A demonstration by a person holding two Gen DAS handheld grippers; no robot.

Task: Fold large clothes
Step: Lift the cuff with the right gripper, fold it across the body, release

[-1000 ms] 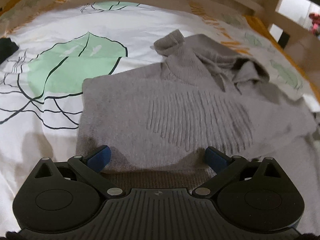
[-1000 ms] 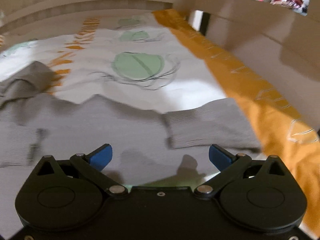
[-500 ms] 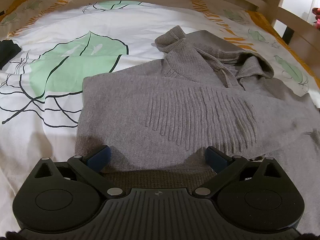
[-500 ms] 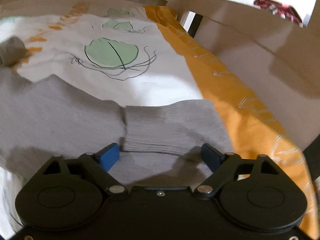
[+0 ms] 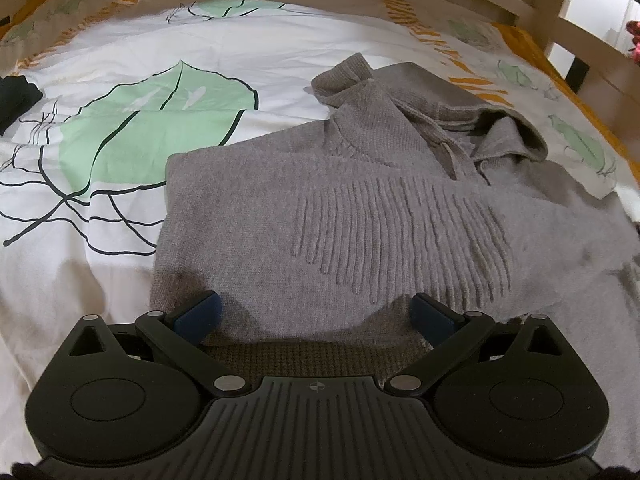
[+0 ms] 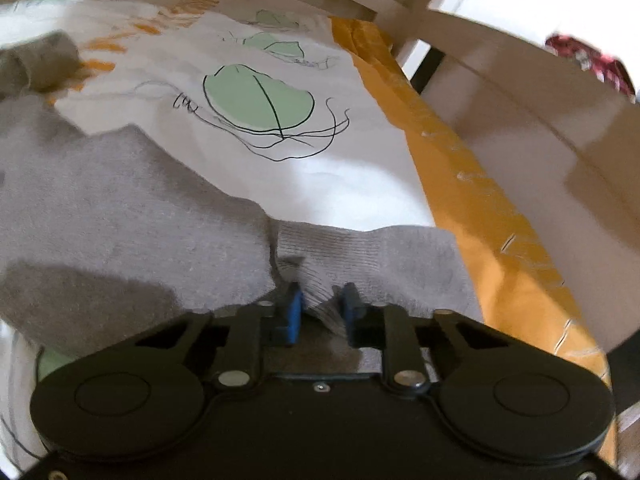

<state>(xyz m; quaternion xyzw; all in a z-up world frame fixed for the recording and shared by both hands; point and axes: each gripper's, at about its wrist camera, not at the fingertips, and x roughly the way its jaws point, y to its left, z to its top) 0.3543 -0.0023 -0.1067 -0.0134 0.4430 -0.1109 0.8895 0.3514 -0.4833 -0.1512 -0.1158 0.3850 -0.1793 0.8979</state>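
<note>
A grey knitted hooded sweater (image 5: 360, 208) lies flat on the bed, its hood (image 5: 500, 128) crumpled at the far right. My left gripper (image 5: 316, 310) stands open low over the sweater's near hem, fingers wide apart with the knit lying under and between them. In the right wrist view a sleeve (image 6: 120, 208) runs in from the left and ends in a ribbed cuff (image 6: 380, 252). My right gripper (image 6: 322, 300) is closing, and its blue pads pinch a bunched fold of that cuff.
The bedspread (image 5: 140, 128) is white with green leaf prints and has an orange border (image 6: 460, 184) along the right. A wooden bed rail (image 6: 520, 92) rises just past that border. A black item (image 5: 16, 96) lies at the far left edge.
My right gripper has dropped onto the cuff, rolled a little, and gone from wide open to pinched on the ribbed knit. The left gripper has stayed put and open.
</note>
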